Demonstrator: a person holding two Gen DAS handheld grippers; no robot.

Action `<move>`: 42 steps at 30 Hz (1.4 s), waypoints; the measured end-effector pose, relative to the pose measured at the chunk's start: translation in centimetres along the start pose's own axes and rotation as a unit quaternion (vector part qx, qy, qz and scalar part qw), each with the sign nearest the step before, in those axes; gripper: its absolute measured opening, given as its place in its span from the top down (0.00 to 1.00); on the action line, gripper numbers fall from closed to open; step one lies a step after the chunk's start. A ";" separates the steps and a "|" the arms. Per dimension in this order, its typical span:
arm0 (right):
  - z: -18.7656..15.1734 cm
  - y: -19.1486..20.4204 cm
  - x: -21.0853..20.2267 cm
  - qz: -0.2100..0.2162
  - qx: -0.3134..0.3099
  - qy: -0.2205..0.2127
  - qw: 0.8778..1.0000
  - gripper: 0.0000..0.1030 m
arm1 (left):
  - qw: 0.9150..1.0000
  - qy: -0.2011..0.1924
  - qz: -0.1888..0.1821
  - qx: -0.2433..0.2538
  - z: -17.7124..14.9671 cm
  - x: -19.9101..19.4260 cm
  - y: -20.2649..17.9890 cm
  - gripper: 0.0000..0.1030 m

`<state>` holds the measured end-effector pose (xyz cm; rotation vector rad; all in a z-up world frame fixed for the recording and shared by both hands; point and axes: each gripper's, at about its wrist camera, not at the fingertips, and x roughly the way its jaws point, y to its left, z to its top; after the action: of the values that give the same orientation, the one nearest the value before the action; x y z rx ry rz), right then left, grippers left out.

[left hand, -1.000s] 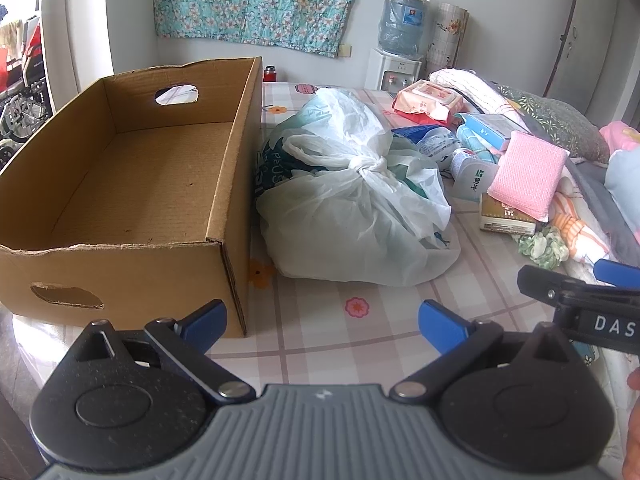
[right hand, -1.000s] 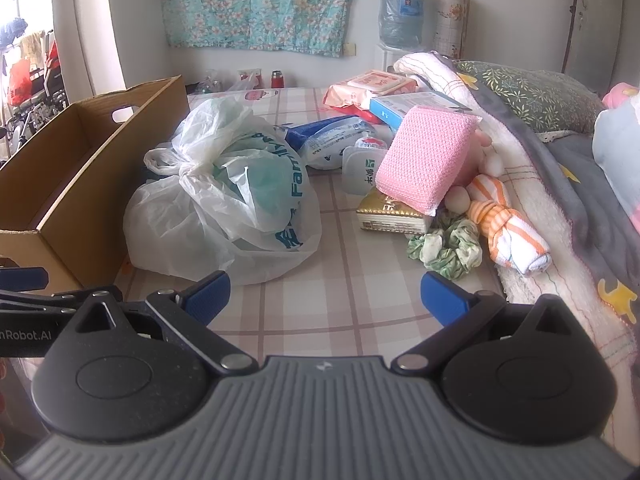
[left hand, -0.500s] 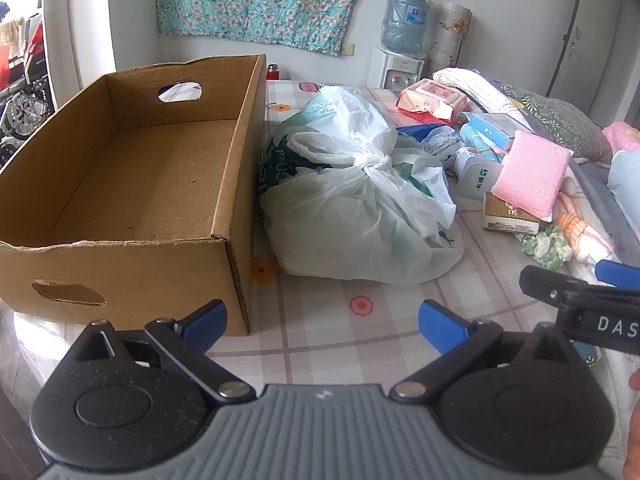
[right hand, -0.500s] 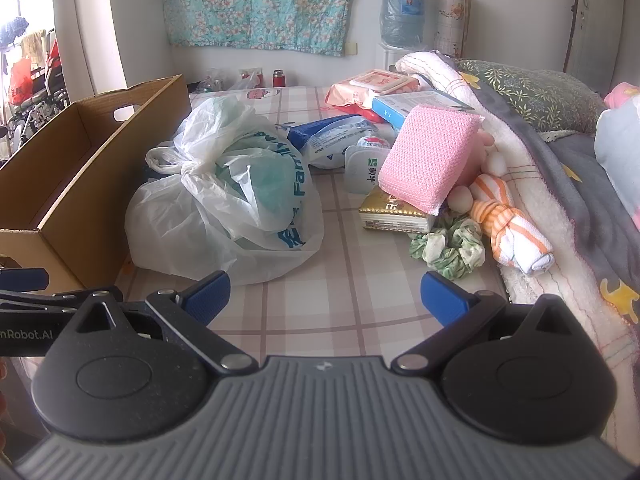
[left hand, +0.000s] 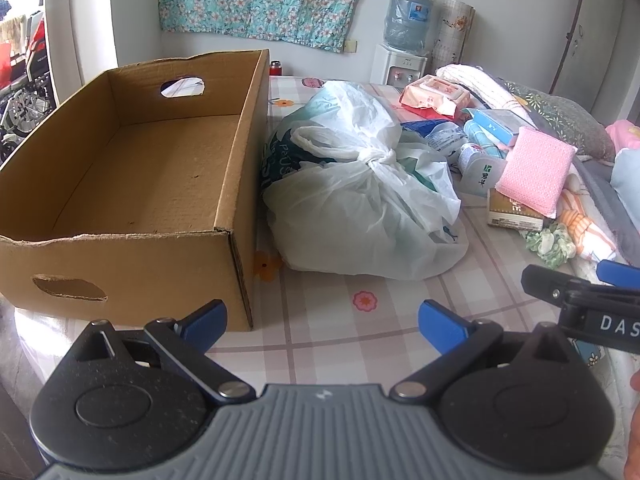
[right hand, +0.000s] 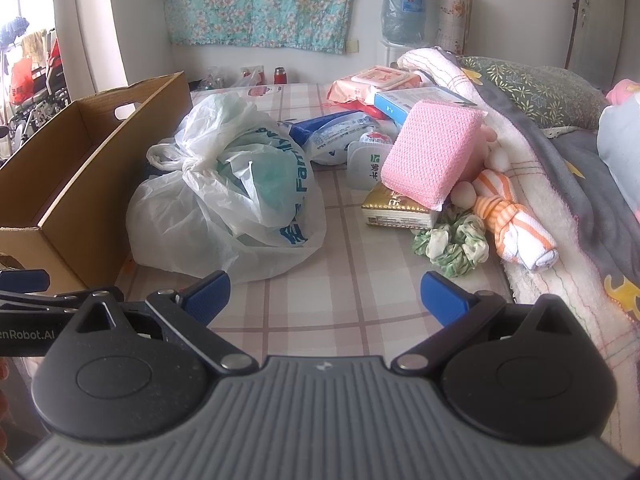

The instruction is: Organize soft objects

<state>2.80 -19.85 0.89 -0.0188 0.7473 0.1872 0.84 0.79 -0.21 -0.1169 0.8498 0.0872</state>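
Observation:
An empty cardboard box [left hand: 132, 184] [right hand: 72, 168] stands on the left of the checked table. Beside it lies a knotted white plastic bag [left hand: 360, 200] [right hand: 228, 196]. Further right are a pink sponge [left hand: 536, 170] [right hand: 430, 148], a green scrunchie [left hand: 550, 242] [right hand: 452, 244] and an orange striped rolled cloth [right hand: 516, 224]. My left gripper [left hand: 322, 322] is open and holds nothing, near the box's front corner. My right gripper [right hand: 326, 296] is open and holds nothing, in front of the bag and the scrunchie.
Wet-wipe packs [right hand: 376, 82], a blue box [right hand: 416, 102], a tissue pack [right hand: 396, 210] and a small white tub [right hand: 366, 164] crowd the table's far right. Blankets and a pillow [right hand: 536, 92] pile along the right edge. A water dispenser [left hand: 404, 40] stands at the back wall.
Both grippers have drifted slightly, so the scene has shifted a little in each view. The jaws stay open and no object has moved.

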 end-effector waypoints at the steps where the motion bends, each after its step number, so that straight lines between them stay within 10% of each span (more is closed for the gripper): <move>1: -0.1 0.0 0.0 0.000 0.000 0.001 1.000 0.01 | 1.000 -0.001 0.000 0.000 0.0 0.0 0.0 0.01; 12: -0.4 -3.7 -0.6 -0.017 0.042 -0.028 0.999 0.01 | 0.995 -0.047 -0.061 0.069 0.8 -0.9 -3.4 0.00; 19: 1.3 -10.7 -2.2 -0.042 0.109 -0.109 0.987 0.01 | 0.974 -0.094 -0.172 0.115 3.3 0.2 -7.7 0.00; 25: 3.6 -15.4 -1.6 -0.011 0.146 -0.151 0.978 0.03 | 0.973 -0.123 -0.153 0.125 6.4 3.8 -11.6 0.03; 33: 5.7 -18.3 4.4 0.068 0.187 -0.108 0.974 0.32 | 0.974 -0.081 -0.180 0.110 9.2 8.9 -14.6 0.32; 42: 6.2 -20.0 10.5 0.125 0.234 -0.060 0.962 0.58 | 0.961 -0.062 -0.216 0.163 9.7 12.0 -18.6 0.15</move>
<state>18.04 -37.29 -2.67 0.5345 0.6570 0.2464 18.22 -15.91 -1.62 0.0156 0.6879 -0.4524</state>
